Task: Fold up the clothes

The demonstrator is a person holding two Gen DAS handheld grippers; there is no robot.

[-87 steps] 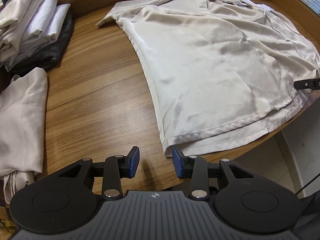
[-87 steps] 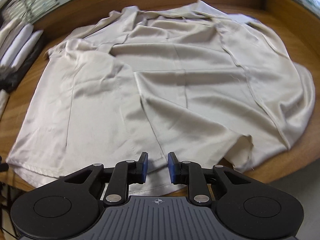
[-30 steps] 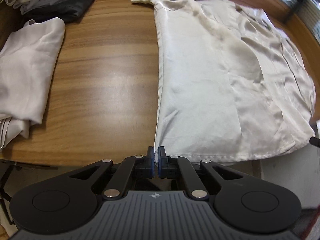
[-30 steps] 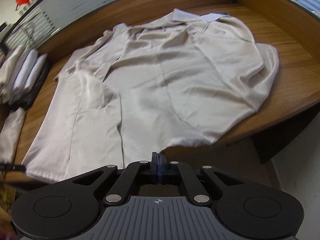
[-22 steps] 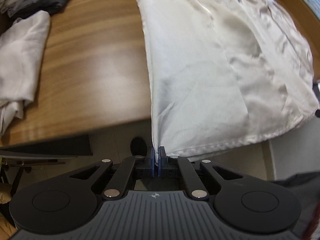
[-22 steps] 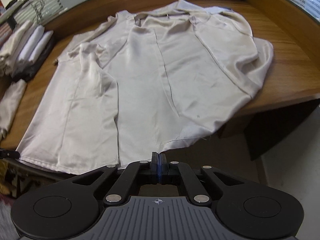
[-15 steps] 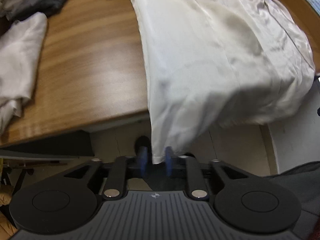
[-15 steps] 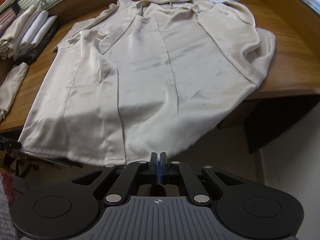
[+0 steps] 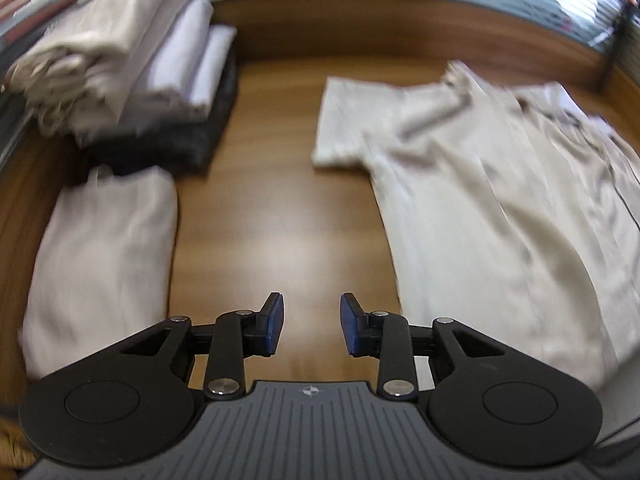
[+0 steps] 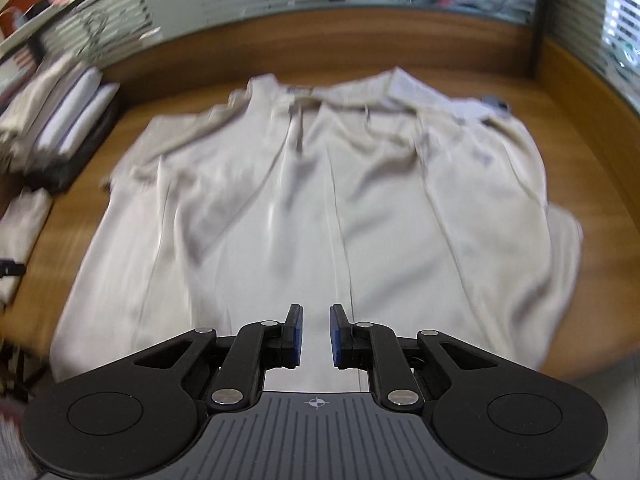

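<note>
A beige satin short-sleeved shirt point(image 10: 312, 208) lies spread flat, front up, on the wooden table point(image 9: 280, 184), collar toward the far side. In the left wrist view the shirt point(image 9: 500, 216) fills the right half, its left sleeve pointing toward the table's middle. My left gripper point(image 9: 311, 326) is open over bare wood, left of the shirt's side edge, holding nothing. My right gripper point(image 10: 316, 336) is open just above the shirt's lower middle, near the front placket, with nothing between its blue pads. Both views are motion-blurred.
A stack of folded beige and white clothes point(image 9: 120, 60) rests on a dark garment at the back left. A folded beige piece point(image 9: 100, 252) lies at the near left. A wooden rim and glass partition point(image 10: 360, 8) border the far side.
Both grippers held the shirt's bottom hem and pulled it toward the table's front edge; now both have let go, opened, and moved up and forward over the table. The shirt lies flatter.
</note>
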